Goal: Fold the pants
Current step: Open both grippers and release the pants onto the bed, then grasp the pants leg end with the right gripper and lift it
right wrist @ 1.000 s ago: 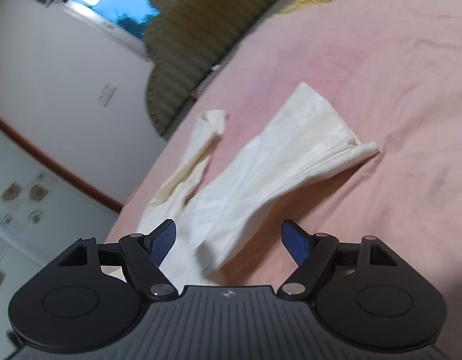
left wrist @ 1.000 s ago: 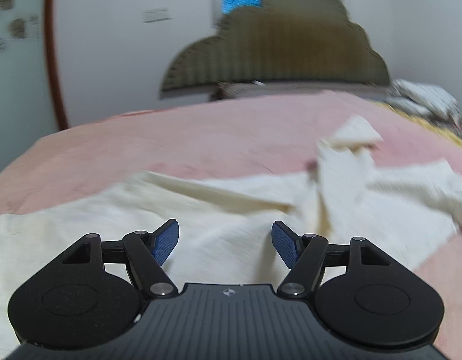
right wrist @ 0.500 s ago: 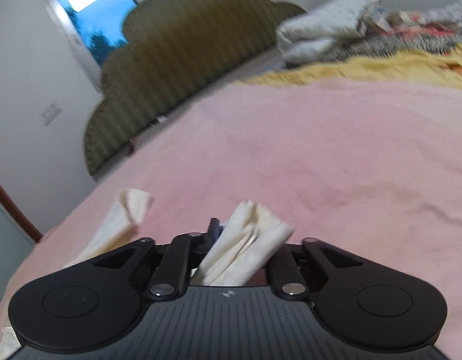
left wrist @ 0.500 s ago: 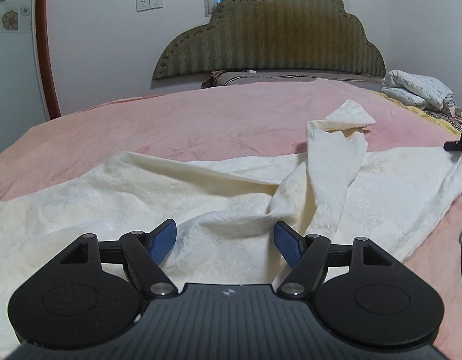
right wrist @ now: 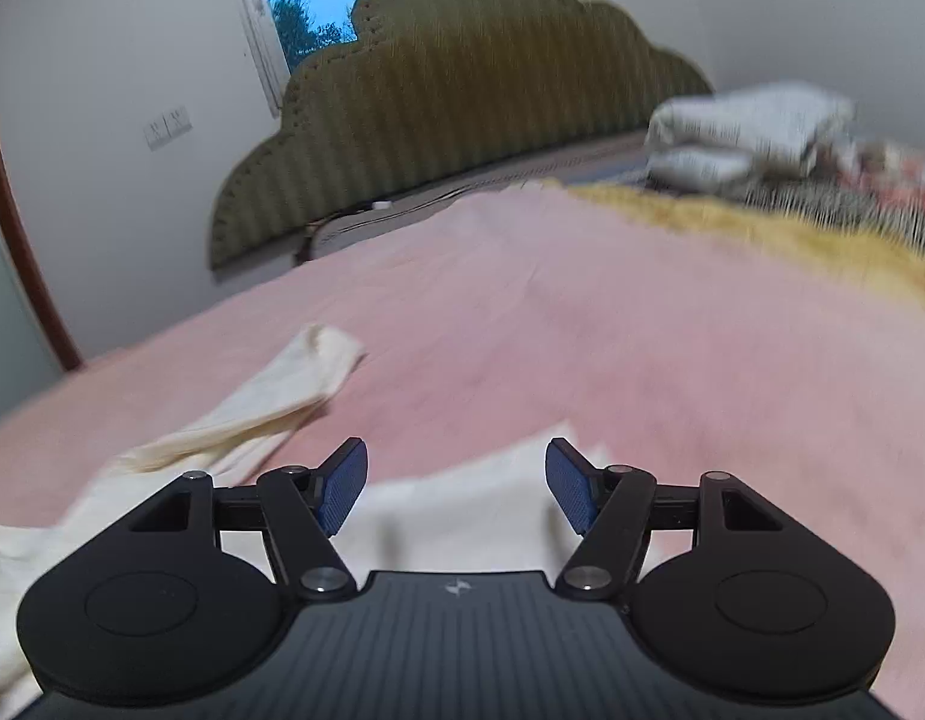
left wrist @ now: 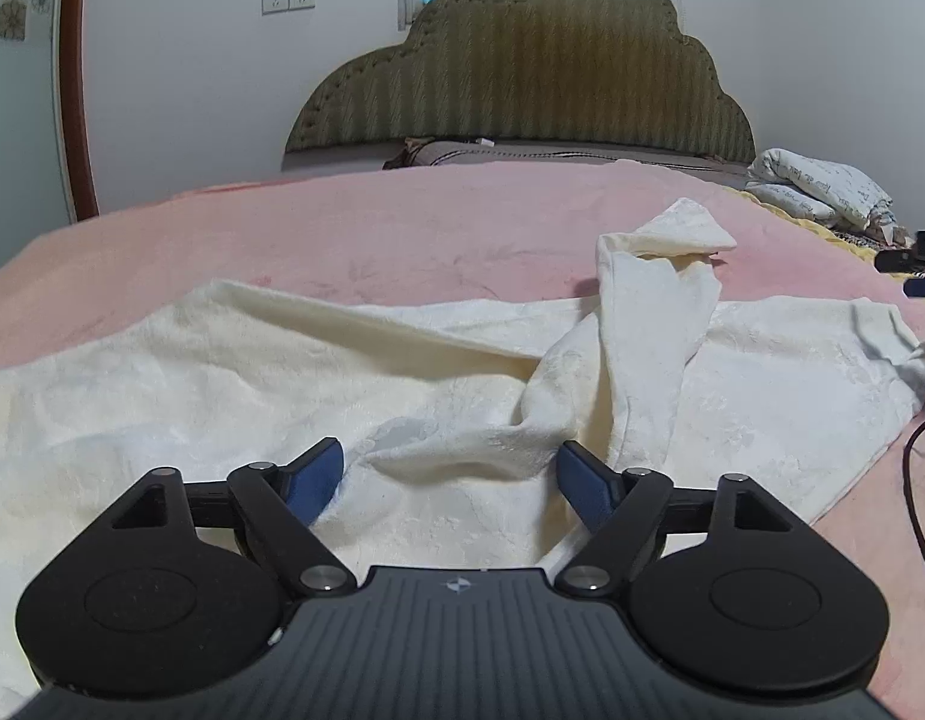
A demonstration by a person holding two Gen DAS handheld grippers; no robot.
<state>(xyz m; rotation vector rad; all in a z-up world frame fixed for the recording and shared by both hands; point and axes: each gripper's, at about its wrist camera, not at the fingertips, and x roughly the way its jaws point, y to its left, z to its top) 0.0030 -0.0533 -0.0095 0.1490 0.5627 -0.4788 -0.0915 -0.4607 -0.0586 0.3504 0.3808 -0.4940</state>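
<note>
Cream pants [left wrist: 282,372] lie rumpled across a pink bedspread [left wrist: 372,228]. One leg [left wrist: 654,306] is twisted and runs away from me, its cuff folded over. My left gripper [left wrist: 450,471] hovers low over a raised fold of the cloth, jaws opening, the blue pads clear of the fabric. In the right wrist view my right gripper [right wrist: 456,489] hangs just above the flat end of the other leg [right wrist: 480,498], jaws opening, nothing pinched between its pads. The twisted leg [right wrist: 294,384] lies to its left.
An olive scalloped headboard [left wrist: 522,84] stands at the far end under a window. Folded bedding [left wrist: 822,186] and a yellow blanket [right wrist: 762,228] lie at the right. A dark cable [left wrist: 918,480] trails over the bedspread at the right edge. The other gripper's tip [left wrist: 912,264] shows at far right.
The right gripper closed on the leg end half a second ago, has let it go and lifted, and its view has rolled level. The left gripper's jaws have widened slightly.
</note>
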